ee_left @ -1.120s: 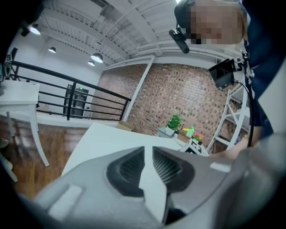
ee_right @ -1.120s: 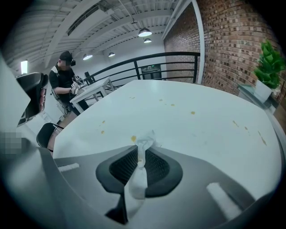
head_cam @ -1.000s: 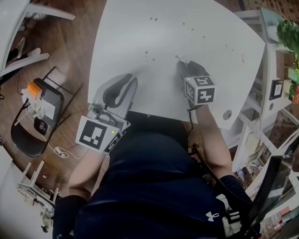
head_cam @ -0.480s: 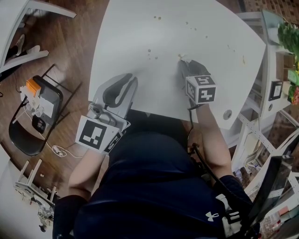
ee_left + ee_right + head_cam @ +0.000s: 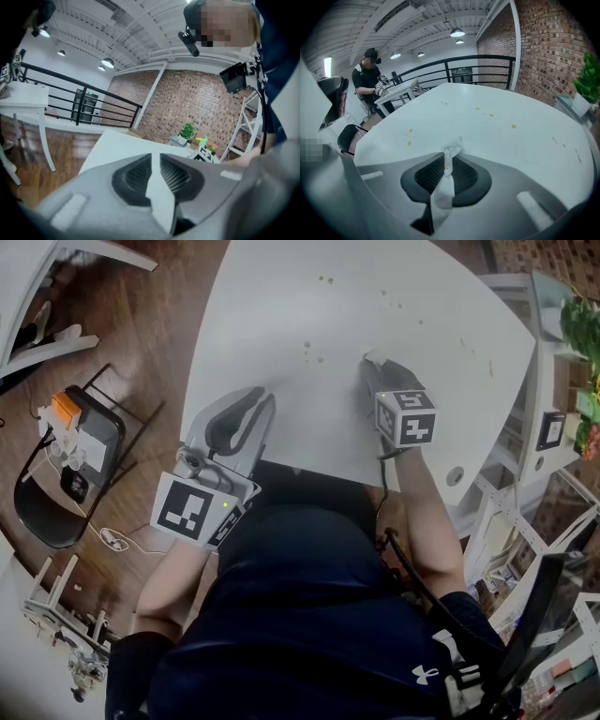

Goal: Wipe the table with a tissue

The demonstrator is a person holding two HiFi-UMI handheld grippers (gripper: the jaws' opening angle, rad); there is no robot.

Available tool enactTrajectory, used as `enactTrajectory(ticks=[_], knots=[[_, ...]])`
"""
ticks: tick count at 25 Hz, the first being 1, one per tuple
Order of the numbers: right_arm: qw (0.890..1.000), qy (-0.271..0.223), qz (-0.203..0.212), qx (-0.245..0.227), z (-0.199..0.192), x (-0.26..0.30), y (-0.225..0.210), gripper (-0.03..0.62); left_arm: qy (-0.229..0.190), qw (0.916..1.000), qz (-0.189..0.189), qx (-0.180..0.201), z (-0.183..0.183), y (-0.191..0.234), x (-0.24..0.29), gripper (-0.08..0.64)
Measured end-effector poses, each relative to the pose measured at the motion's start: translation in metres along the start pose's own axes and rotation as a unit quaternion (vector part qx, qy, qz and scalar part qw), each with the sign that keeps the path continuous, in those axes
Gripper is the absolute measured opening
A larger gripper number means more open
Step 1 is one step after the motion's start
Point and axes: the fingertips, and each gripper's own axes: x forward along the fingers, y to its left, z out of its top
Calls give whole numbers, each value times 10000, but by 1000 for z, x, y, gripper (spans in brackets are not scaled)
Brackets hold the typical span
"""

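A crumpled white tissue is pinched between the jaws of my right gripper, and its tip pokes out toward the white table. In the head view the right gripper points down at the table's middle, with the tissue at its tip. Small brown spots lie on the table just left of it, and more spots lie farther out. My left gripper rests at the table's near left edge. Its jaws are shut with nothing between them, as the left gripper view shows.
A black chair carrying an orange device stands on the wooden floor at the left. White shelving and a green plant border the table's right side. Another person stands at a distant table.
Neither gripper has visibly moved against the table. Only the head view has shifted slightly.
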Motion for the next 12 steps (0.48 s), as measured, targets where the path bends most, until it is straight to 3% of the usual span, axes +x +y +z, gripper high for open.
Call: enactTrajectory(ticks=[12], knots=[[9998, -56, 175, -75, 14, 12, 16, 43, 1, 10000, 85, -29, 0, 8, -2, 52]])
